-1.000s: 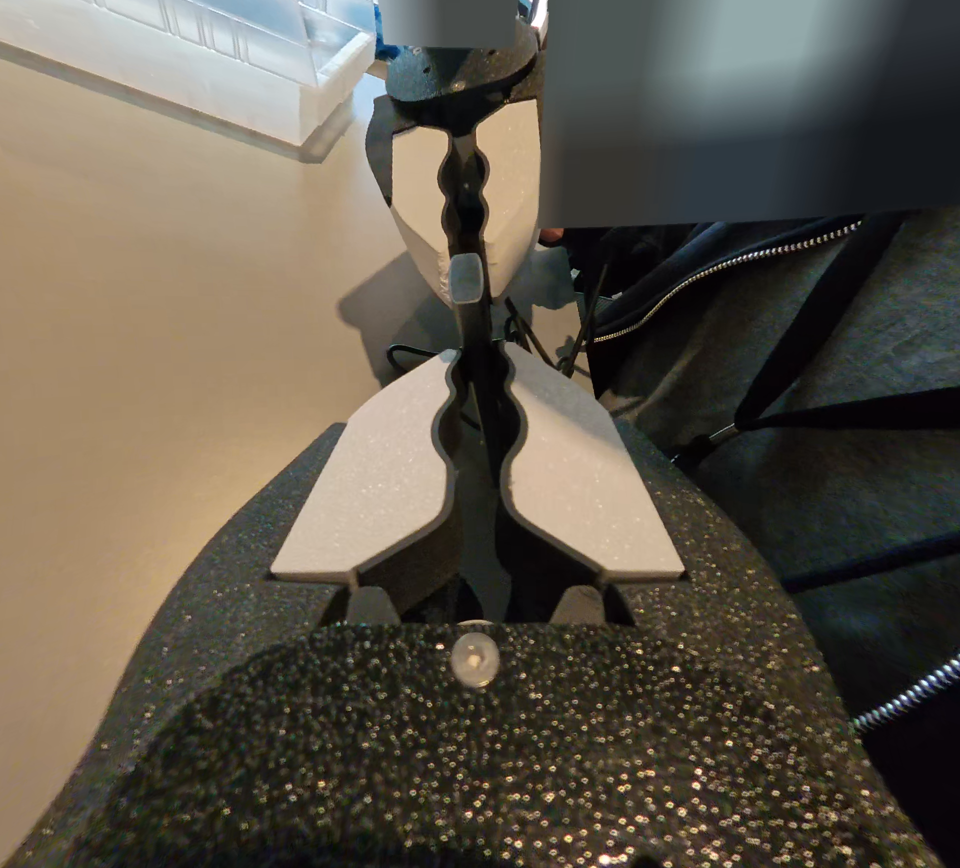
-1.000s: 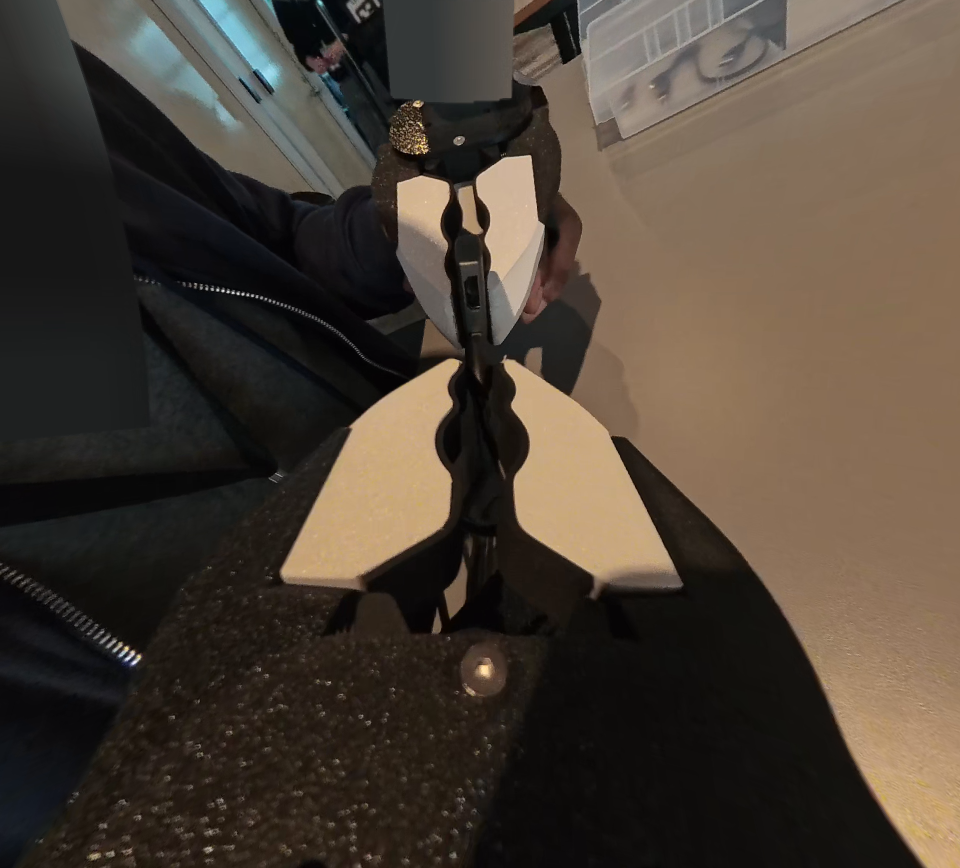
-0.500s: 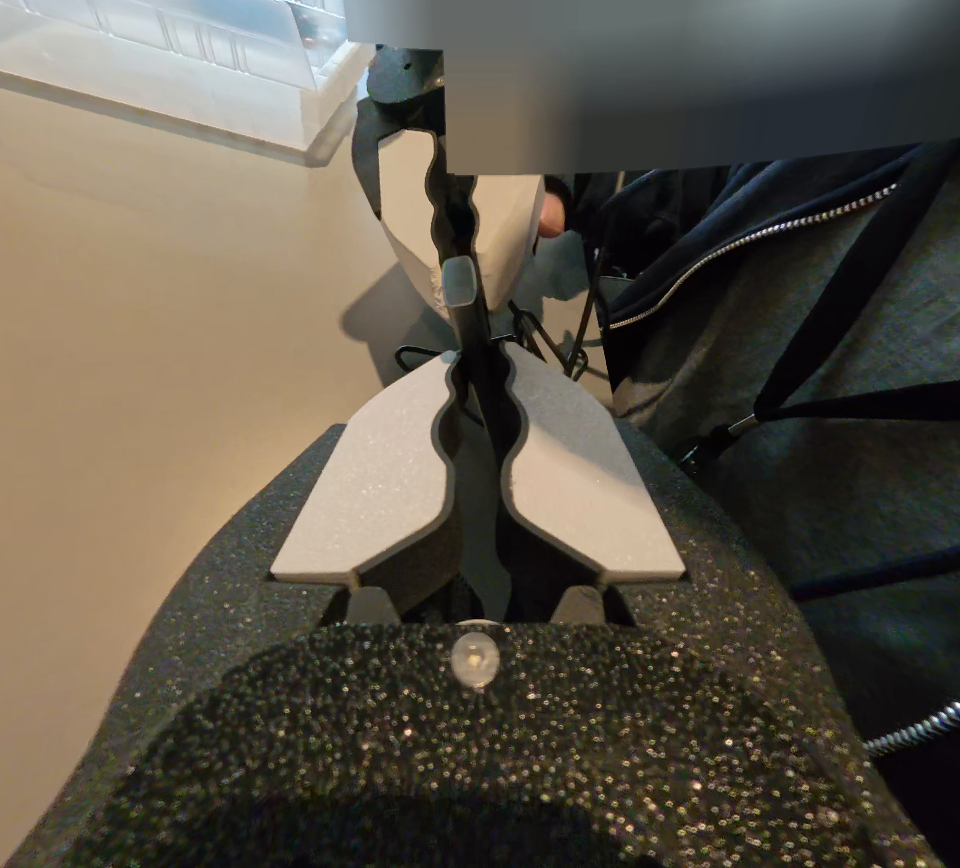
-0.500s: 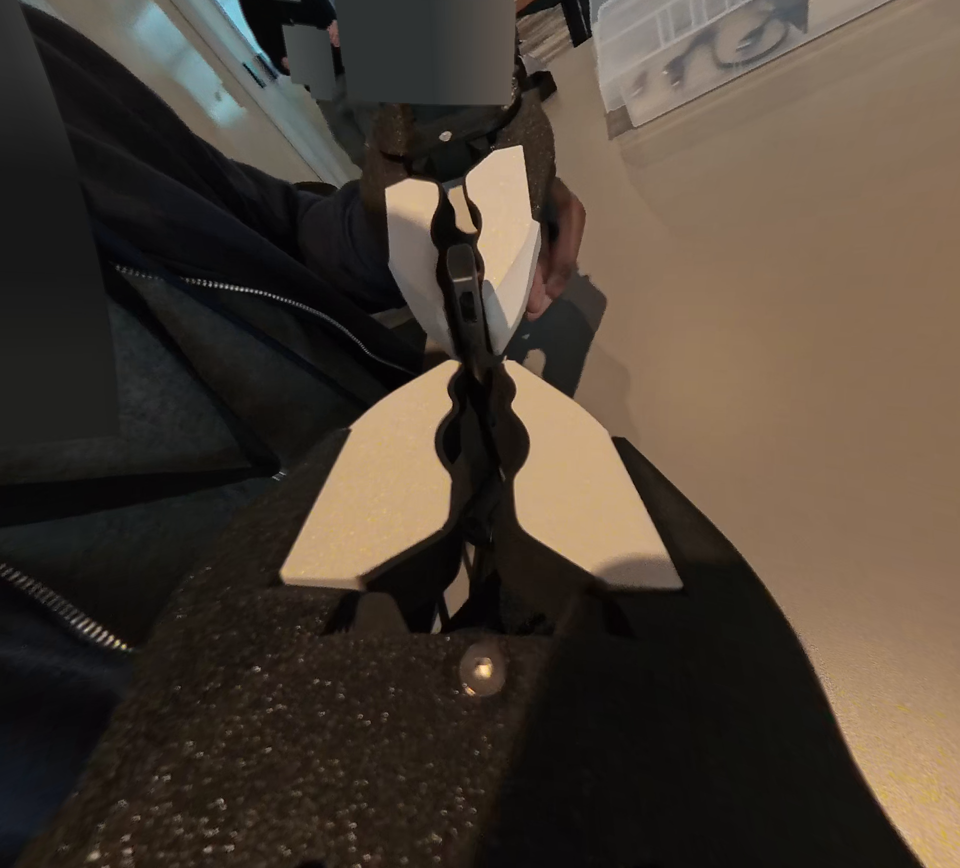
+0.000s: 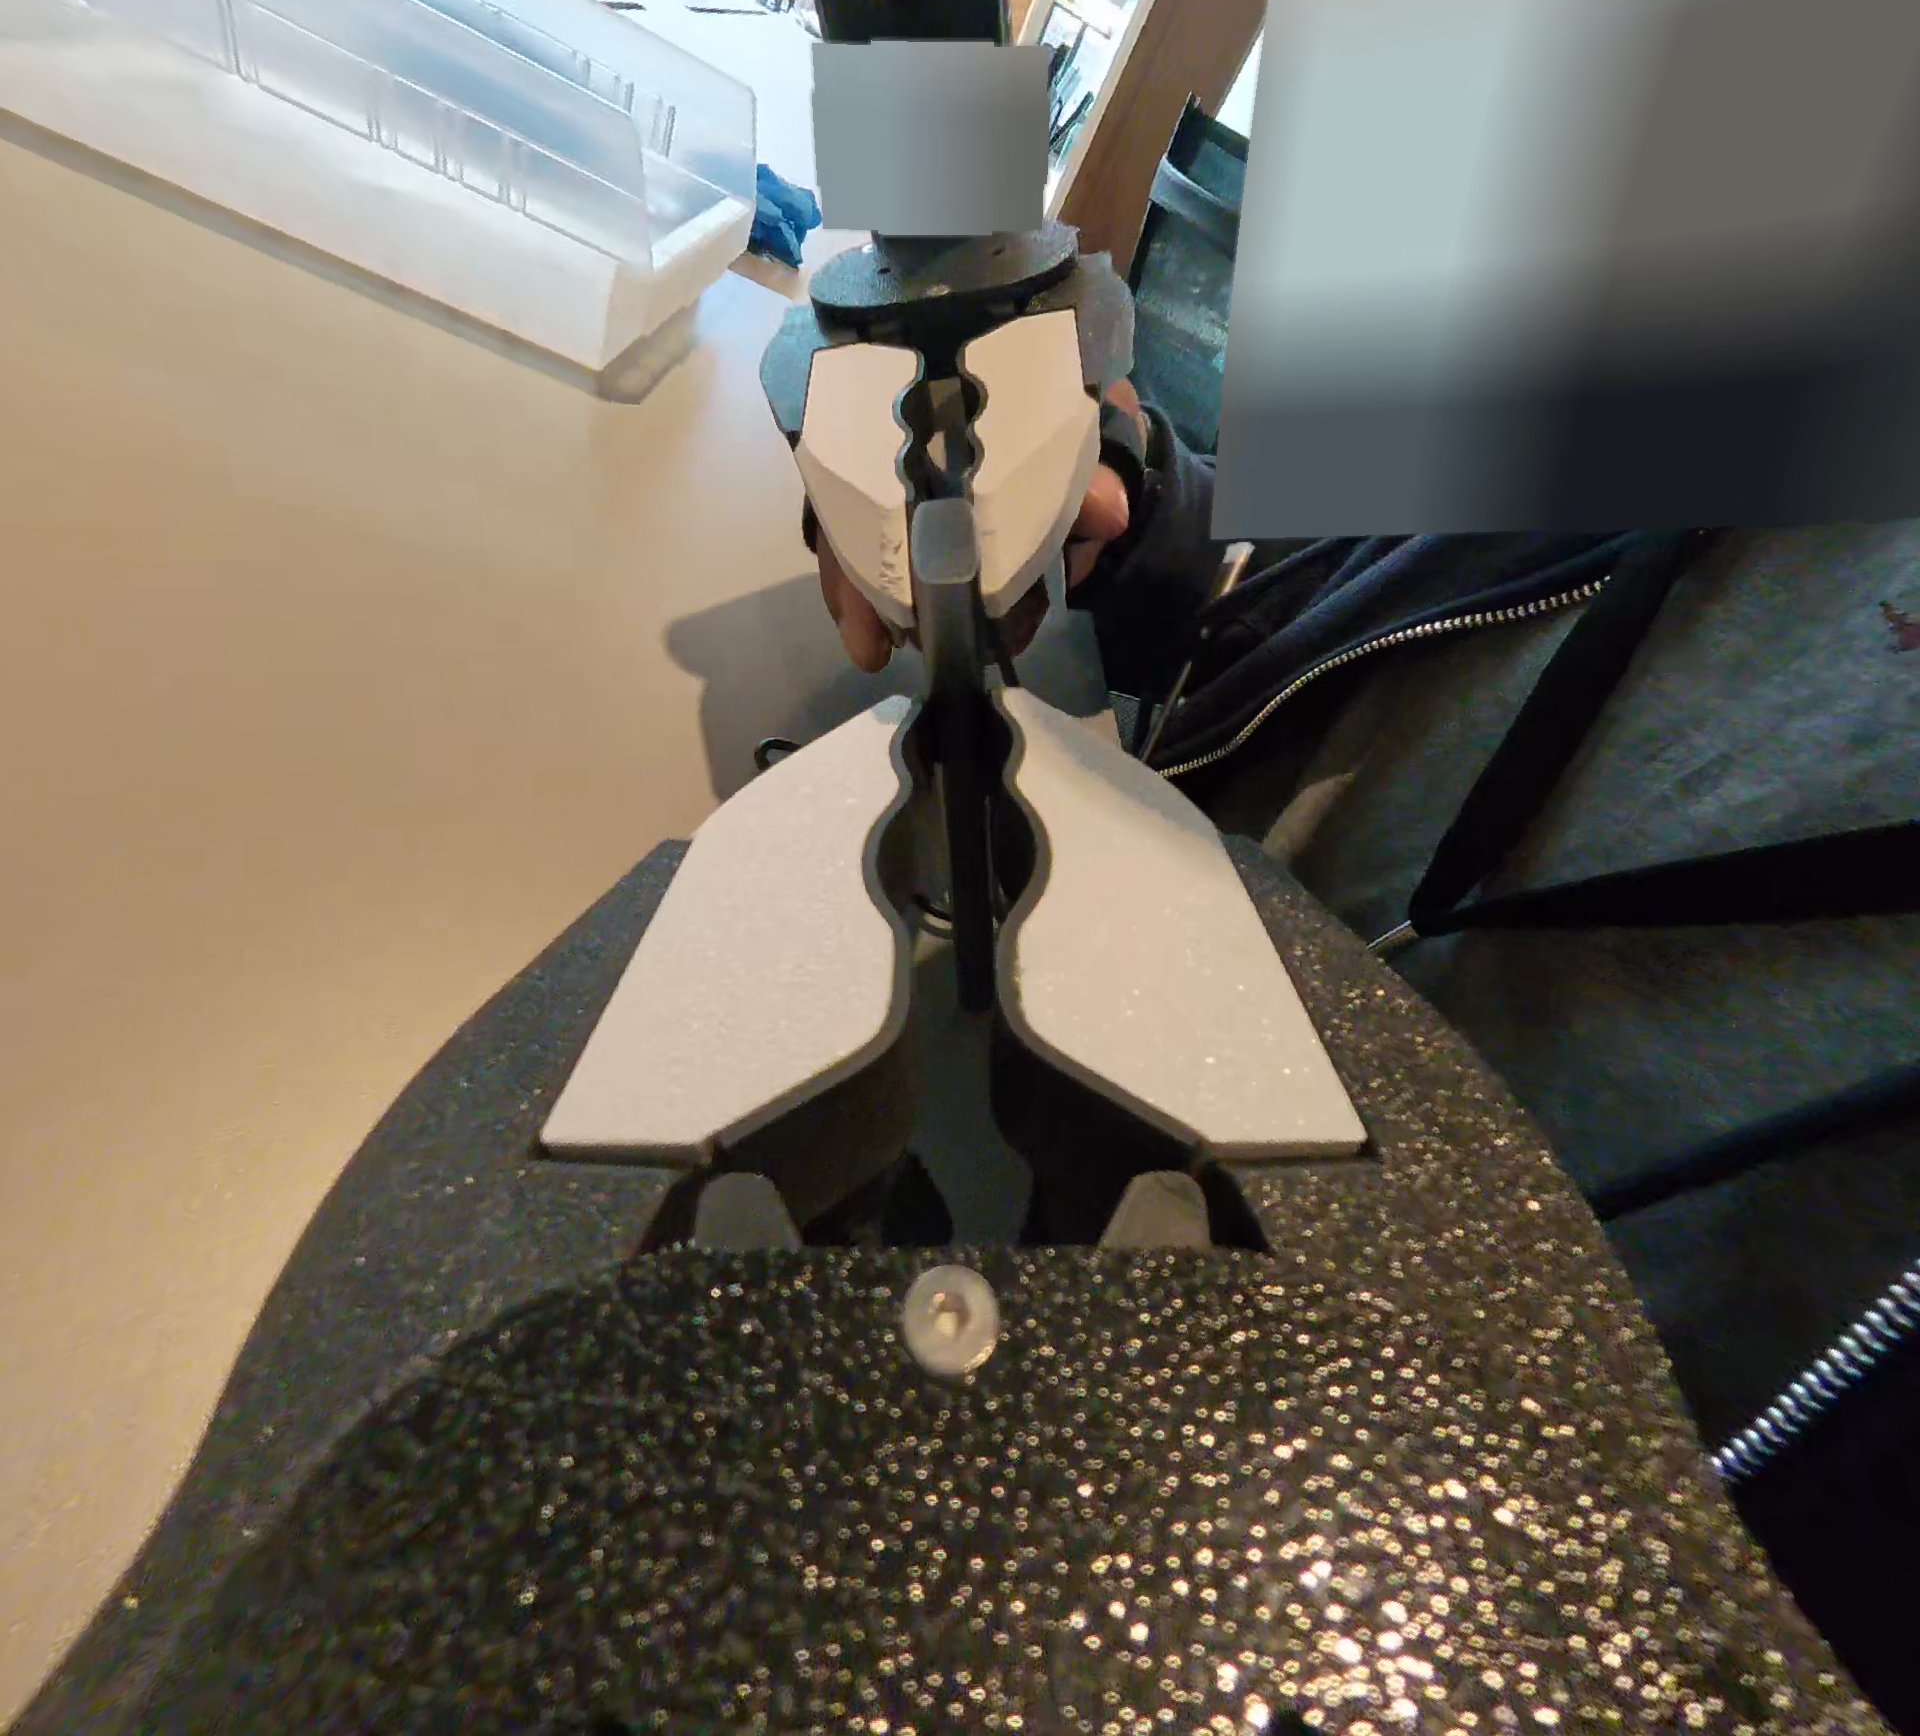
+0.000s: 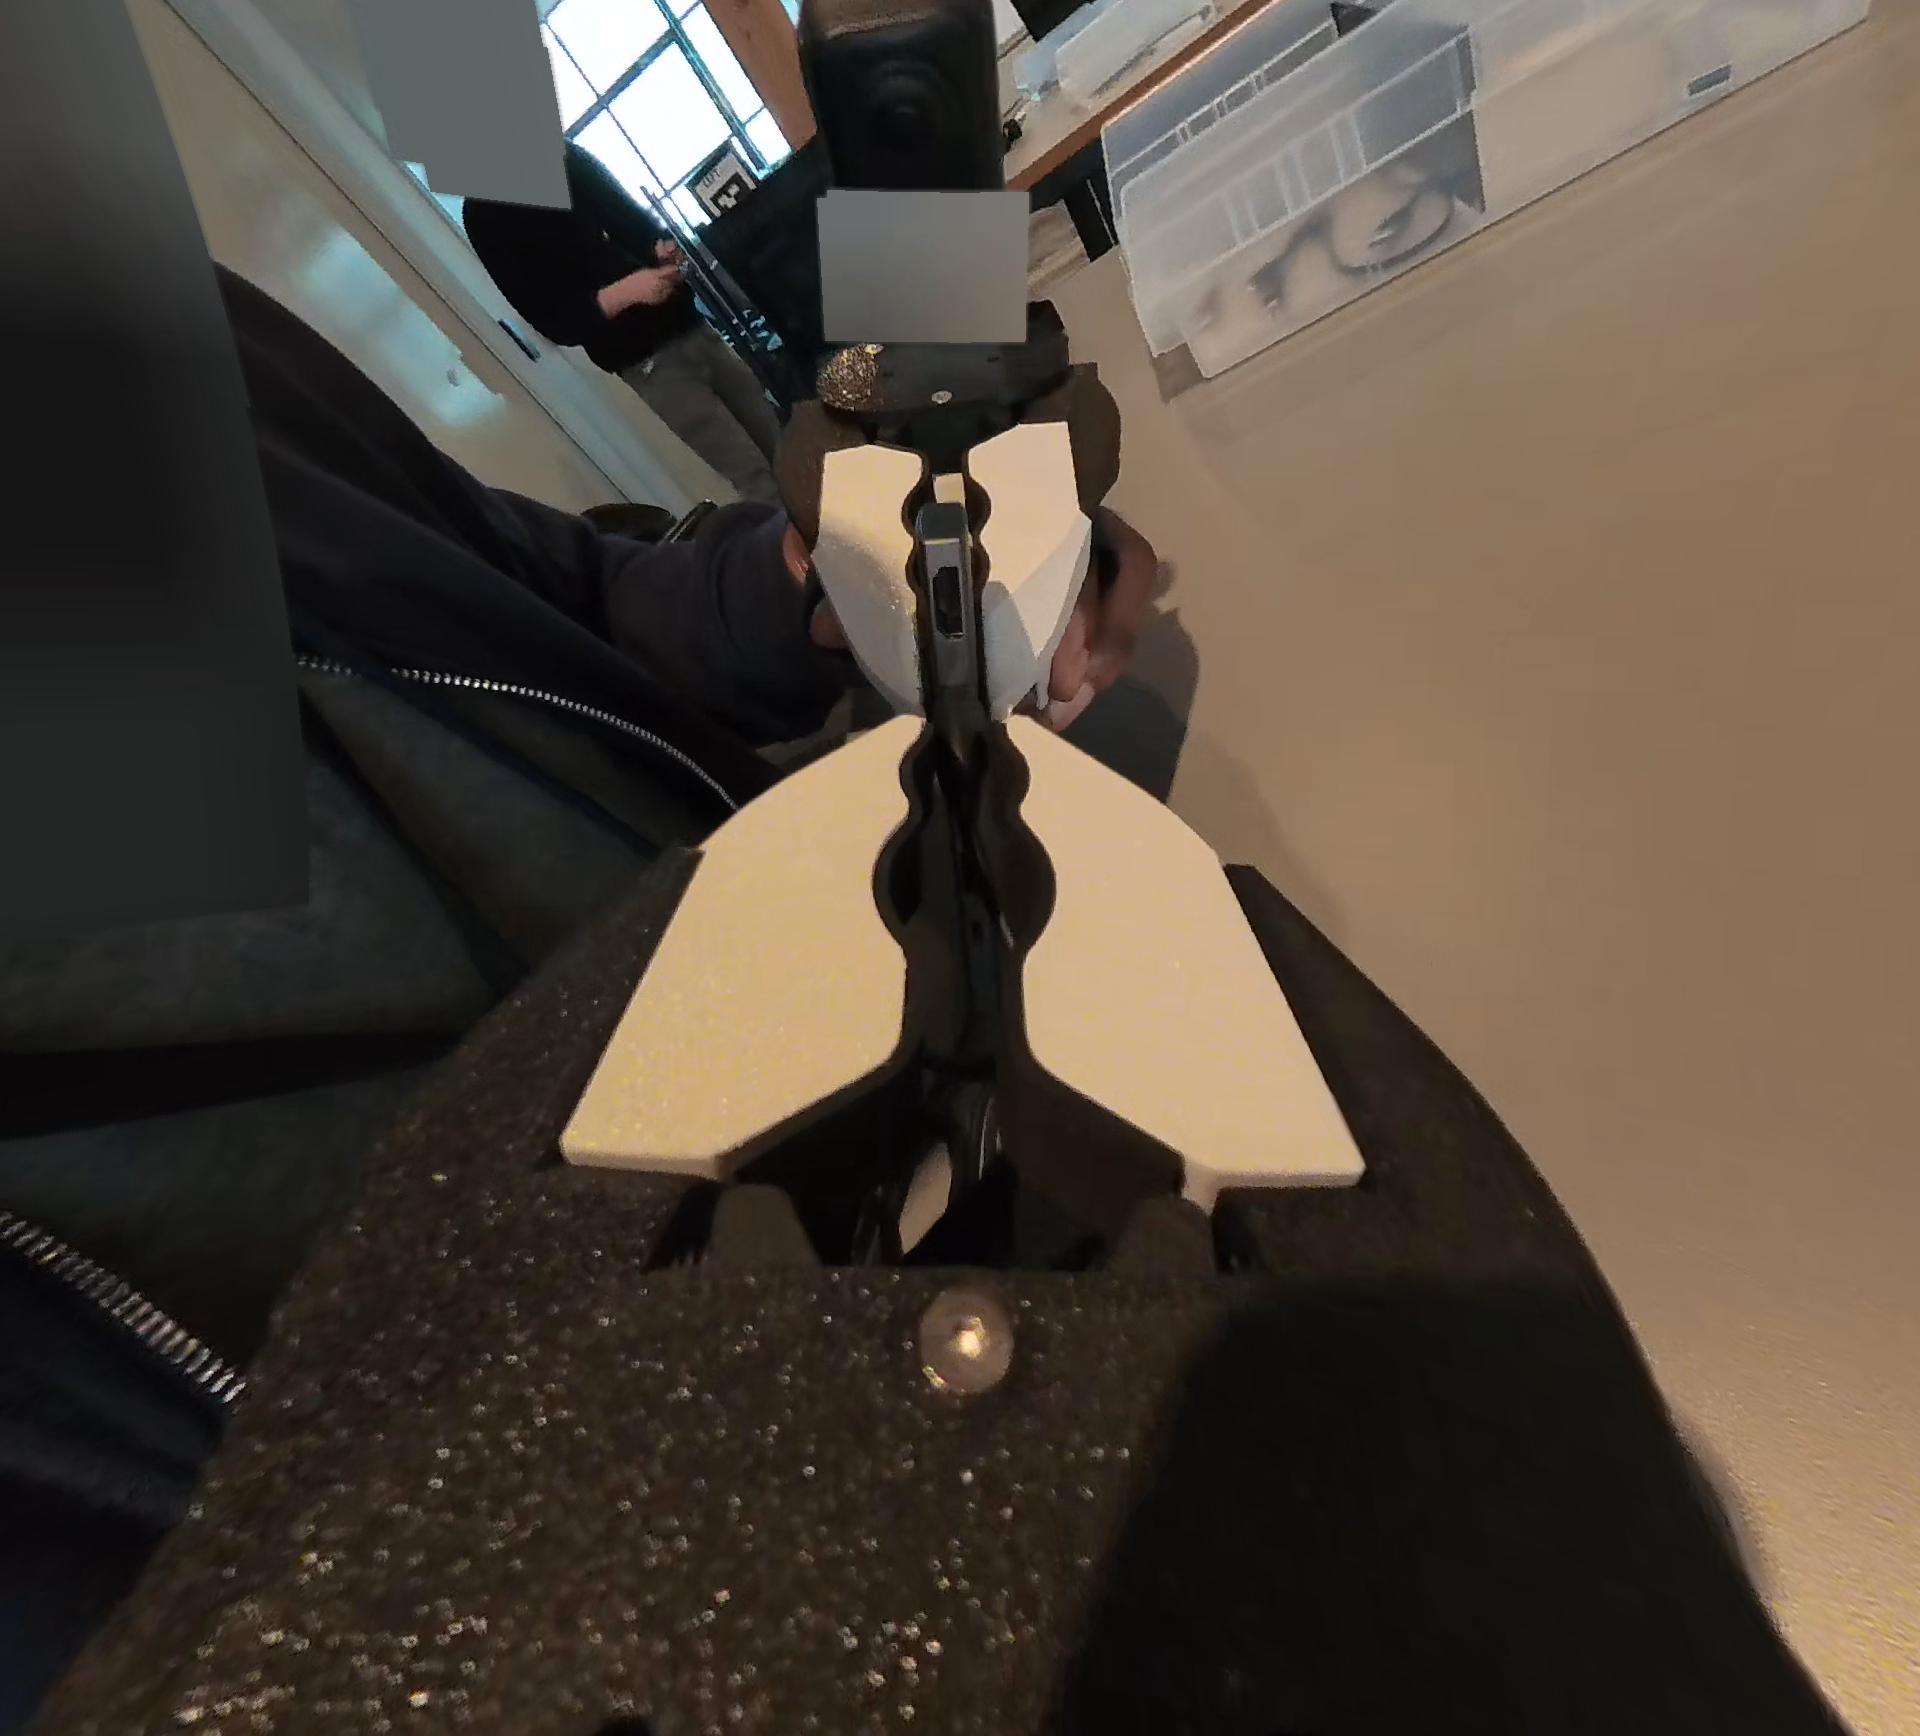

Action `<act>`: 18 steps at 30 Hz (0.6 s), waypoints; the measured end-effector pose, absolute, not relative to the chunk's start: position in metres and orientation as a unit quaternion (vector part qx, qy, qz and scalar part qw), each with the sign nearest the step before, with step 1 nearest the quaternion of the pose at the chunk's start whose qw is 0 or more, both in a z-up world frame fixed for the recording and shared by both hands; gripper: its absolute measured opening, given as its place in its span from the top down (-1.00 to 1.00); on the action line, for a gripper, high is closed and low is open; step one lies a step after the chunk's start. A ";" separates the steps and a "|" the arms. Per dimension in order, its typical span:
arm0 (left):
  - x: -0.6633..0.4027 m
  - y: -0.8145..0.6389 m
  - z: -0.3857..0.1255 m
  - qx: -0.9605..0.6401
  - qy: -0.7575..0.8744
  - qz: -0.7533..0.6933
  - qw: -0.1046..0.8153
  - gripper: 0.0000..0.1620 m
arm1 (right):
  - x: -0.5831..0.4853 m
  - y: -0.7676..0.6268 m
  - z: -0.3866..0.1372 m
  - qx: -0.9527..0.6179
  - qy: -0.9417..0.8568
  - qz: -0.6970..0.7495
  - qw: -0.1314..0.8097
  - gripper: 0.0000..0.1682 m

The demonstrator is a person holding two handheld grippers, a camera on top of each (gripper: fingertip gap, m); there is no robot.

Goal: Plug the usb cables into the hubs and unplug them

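My left gripper [image 5: 951, 710] is shut on a slim dark hub [image 5: 961, 855] that runs forward between its fingers to a grey end [image 5: 940, 543]. My right gripper [image 5: 935, 616] faces it tip to tip, with a hand behind it. In the right wrist view, my right gripper [image 6: 961, 725] is shut on a black usb cable plug [image 6: 971, 865]. Beyond it stands the hub's grey narrow face with a small port [image 6: 948, 606], held by the left gripper [image 6: 961, 694]. Plug and hub meet between the fingertips. I cannot tell how deep the plug sits.
Both grippers hover above a beige table [image 5: 312, 751]. Clear plastic bins [image 5: 364, 128] stand at its far edge, also in the right wrist view [image 6: 1455, 159]. The holder's dark zipped jacket [image 5: 1455, 751] is close by. Another person [image 6: 603, 284] stands in the background.
Both grippers have tilted upward together, so more of the room behind shows. They stay shut and tip to tip.
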State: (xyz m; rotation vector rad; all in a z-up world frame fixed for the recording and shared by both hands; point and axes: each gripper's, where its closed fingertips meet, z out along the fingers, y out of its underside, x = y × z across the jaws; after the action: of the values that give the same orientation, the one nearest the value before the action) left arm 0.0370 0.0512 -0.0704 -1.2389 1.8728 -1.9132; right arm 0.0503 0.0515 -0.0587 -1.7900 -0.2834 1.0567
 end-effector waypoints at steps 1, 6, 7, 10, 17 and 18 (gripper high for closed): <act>0.037 0.051 -0.070 -0.417 0.634 -0.645 0.096 0.88 | 0.050 0.051 -0.058 -0.742 -0.120 0.434 0.497 0.89; 0.037 0.056 -0.069 -0.419 0.631 -0.645 0.100 0.88 | 0.057 0.049 -0.058 -0.751 -0.121 0.427 0.489 0.91; 0.037 0.057 -0.069 -0.420 0.629 -0.646 0.098 0.88 | 0.058 0.048 -0.060 -0.754 -0.122 0.426 0.485 0.93; 0.036 0.057 -0.070 -0.420 0.628 -0.648 0.093 0.88 | 0.058 0.047 -0.061 -0.757 -0.129 0.425 0.479 0.94; 0.036 0.057 -0.072 -0.426 0.627 -0.646 0.088 0.88 | 0.057 0.047 -0.063 -0.762 -0.138 0.425 0.469 0.95; 0.037 0.057 -0.072 -0.427 0.626 -0.646 0.088 0.88 | 0.057 0.047 -0.064 -0.762 -0.138 0.424 0.469 0.95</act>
State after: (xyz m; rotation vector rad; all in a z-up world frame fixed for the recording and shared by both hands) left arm 0.0365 0.0567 -0.0718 -1.2712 1.8643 -1.9237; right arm 0.0572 0.0469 -0.0636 -1.8685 -0.3373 1.0386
